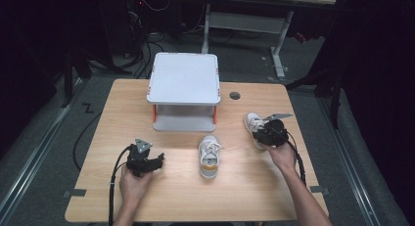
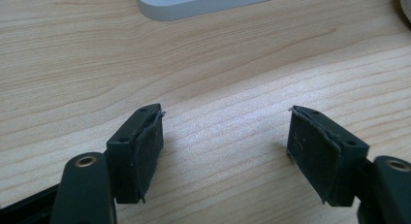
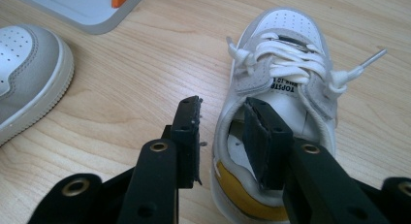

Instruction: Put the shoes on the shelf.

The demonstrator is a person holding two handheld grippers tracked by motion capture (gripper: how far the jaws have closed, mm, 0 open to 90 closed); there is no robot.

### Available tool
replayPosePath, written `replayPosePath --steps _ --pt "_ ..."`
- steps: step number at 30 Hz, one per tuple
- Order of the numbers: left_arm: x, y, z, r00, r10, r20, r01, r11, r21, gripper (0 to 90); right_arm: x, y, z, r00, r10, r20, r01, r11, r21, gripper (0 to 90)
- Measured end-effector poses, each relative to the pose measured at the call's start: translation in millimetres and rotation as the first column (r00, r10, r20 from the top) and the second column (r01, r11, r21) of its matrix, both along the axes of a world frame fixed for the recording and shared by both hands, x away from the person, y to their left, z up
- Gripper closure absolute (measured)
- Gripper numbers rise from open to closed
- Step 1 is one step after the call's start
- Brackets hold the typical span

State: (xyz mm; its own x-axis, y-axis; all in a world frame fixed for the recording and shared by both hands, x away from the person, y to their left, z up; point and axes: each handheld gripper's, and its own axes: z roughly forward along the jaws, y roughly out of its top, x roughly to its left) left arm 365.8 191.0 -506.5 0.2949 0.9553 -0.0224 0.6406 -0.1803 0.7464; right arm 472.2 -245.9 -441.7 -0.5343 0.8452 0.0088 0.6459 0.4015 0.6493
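Right gripper [image 3: 222,122]: jaws straddle the side wall of the right shoe [image 3: 281,88], 1 inside the opening, 1 outside; a gap shows at the outer pad, so not yet clamped.
Right gripper, high view [image 1: 270,133]: covers the shoe's rear half [image 1: 252,121]; jaw placement hidden there.
Left gripper [image 2: 225,136]: jaws wide apart, nothing between them, bare table [image 2: 72,64] beneath.
Left gripper, high view [image 1: 143,160]: low at the near left; jaw gap too small to read.
Middle shoe [image 1: 209,156]: at table centre, toe toward the stand [image 1: 184,79]; cut off at the frame edge in the right gripper view [image 3: 29,73].
Stand: edge cropped in the left gripper view [image 2: 203,3].
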Motion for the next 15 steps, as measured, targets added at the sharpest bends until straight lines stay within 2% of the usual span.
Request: replayPosePath --steps 4,10,13,15 --pt "0.0 -0.1 0.0 1.0 0.0 0.0 0.0 1.0 0.001 29.3 1.7 1.8 -0.4 0.9994 0.003 -0.034 -0.004 0.999 -0.036 68.1" --pt "0.0 0.0 0.0 1.0 0.0 0.0 0.0 1.0 0.0 29.4 5.8 7.3 -4.0 0.9988 0.01 -0.048 -0.013 0.998 -0.069 66.6" --pt "0.0 0.1 0.0 1.0 0.0 0.0 0.0 1.0 -0.001 29.3 8.6 8.3 -8.2 0.999 -0.004 -0.045 0.001 0.997 -0.074 76.3" --pt "0.0 0.2 0.1 1.0 0.0 0.0 0.0 1.0 -0.001 29.4 9.5 6.9 -9.2 0.999 -0.006 -0.044 0.004 0.998 -0.057 79.1"
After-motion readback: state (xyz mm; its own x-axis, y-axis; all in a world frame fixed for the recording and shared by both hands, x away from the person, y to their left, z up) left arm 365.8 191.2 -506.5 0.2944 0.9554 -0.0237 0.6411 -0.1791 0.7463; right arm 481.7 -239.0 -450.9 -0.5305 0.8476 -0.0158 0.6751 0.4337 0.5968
